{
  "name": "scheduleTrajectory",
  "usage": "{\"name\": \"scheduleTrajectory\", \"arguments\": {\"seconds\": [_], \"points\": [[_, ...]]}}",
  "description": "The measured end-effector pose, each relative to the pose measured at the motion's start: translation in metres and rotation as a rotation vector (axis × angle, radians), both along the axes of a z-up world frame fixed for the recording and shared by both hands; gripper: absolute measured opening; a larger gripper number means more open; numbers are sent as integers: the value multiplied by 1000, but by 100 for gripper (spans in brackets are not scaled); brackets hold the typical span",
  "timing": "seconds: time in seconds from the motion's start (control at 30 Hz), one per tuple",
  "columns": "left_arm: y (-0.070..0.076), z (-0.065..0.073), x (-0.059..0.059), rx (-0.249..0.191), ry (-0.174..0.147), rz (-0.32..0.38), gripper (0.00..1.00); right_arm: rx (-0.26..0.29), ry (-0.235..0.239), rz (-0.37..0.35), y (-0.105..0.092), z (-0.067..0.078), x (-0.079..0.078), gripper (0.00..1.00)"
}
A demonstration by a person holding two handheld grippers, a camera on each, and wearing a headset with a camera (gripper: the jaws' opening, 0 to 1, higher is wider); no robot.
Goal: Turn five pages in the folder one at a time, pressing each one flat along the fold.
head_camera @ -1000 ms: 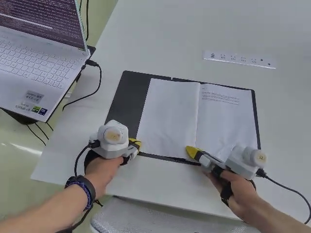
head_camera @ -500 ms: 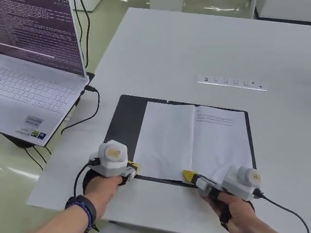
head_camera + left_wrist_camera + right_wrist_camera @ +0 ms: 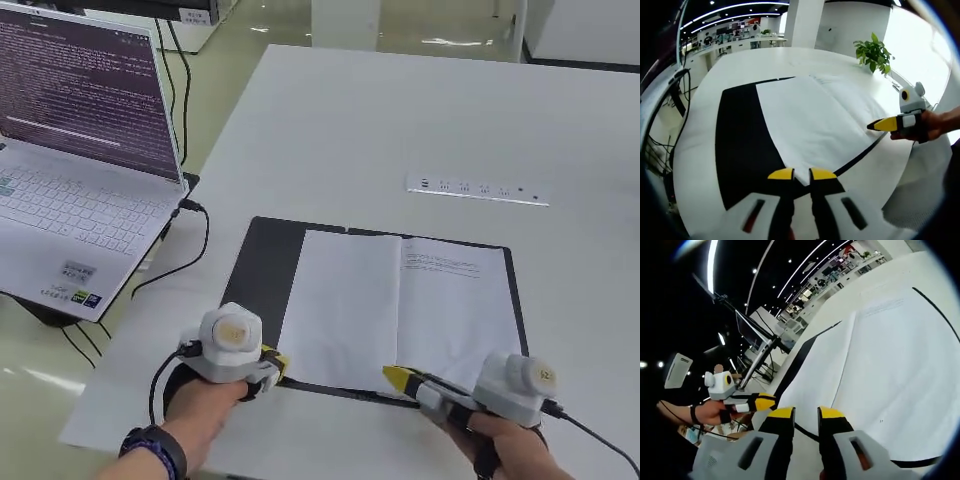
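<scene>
White workbench (image 3: 400, 110), open folder (image 3: 262, 270), laptop (image 3: 70, 210); left tool (image 3: 278, 362), right tool (image 3: 398, 378) slightly parted, empty

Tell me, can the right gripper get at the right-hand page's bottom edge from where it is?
Probably yes. The right gripper sits at the near edge of the folder by the fold, the right-hand page just ahead with nothing lying on it. The left gripper is away at the folder's left corner.

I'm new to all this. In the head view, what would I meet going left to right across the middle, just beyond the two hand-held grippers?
laptop → black folder cover → blank page → printed page → bare white table
</scene>
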State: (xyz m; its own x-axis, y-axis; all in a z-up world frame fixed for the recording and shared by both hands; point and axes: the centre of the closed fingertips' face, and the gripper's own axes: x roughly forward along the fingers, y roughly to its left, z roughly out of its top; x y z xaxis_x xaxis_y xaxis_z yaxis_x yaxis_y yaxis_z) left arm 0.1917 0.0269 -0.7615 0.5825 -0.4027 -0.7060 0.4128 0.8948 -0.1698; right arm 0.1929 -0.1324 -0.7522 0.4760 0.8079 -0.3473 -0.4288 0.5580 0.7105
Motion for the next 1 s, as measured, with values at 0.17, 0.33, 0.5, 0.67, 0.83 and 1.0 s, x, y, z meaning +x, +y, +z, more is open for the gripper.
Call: {"name": "scheduleTrajectory", "arguments": {"seconds": [0.17, 0.33, 0.5, 0.67, 0.83, 1.0], "points": [[1, 12, -2, 9, -34, -3, 16, -27, -51, 14, -9, 11, 2, 27], [-3, 31, 0, -8, -82, -7, 21, -68, -106, 31, -19, 23, 6, 32], [-2, 51, 2, -16, -124, -4, 27, -84, -166, -12, -33, 41, 11, 35], [2, 68, 1, -22, -163, -7, 31, -107, -197, -20, -43, 49, 8, 40], [4, 78, -1, -14, -185, -26, 33, -126, -223, -37, -53, 59, 7, 43], [6, 87, -6, -7, -207, -42, 35, -145, -243, -45, -62, 63, 7, 47]]}}
